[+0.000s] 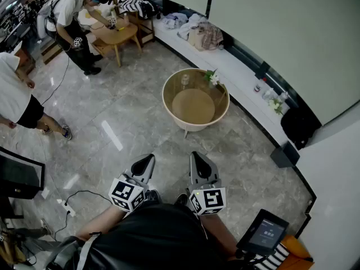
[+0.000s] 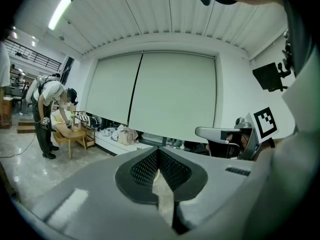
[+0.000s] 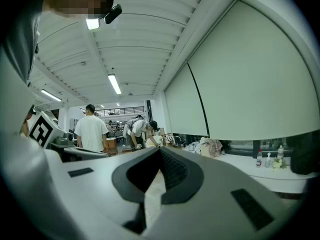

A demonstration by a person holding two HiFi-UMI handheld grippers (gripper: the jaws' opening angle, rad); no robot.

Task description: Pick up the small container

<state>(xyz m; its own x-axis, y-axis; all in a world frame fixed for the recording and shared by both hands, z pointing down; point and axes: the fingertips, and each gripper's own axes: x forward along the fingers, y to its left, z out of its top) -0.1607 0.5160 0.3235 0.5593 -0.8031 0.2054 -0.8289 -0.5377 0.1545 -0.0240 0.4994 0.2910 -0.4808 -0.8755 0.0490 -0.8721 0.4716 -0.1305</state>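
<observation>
Left gripper (image 1: pixel 149 160), right gripper (image 1: pixel 198 158), fingers (image 2: pixel 143 171) together (both empty)

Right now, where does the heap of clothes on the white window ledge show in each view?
Head view: heap of clothes top centre, on the ledge.
Left gripper view: heap of clothes left of centre, slightly below mid height.
Right gripper view: heap of clothes right of centre, slightly below mid height.
Shared landmark: the person bent over the small wooden table, left of the heap in every view.
</observation>
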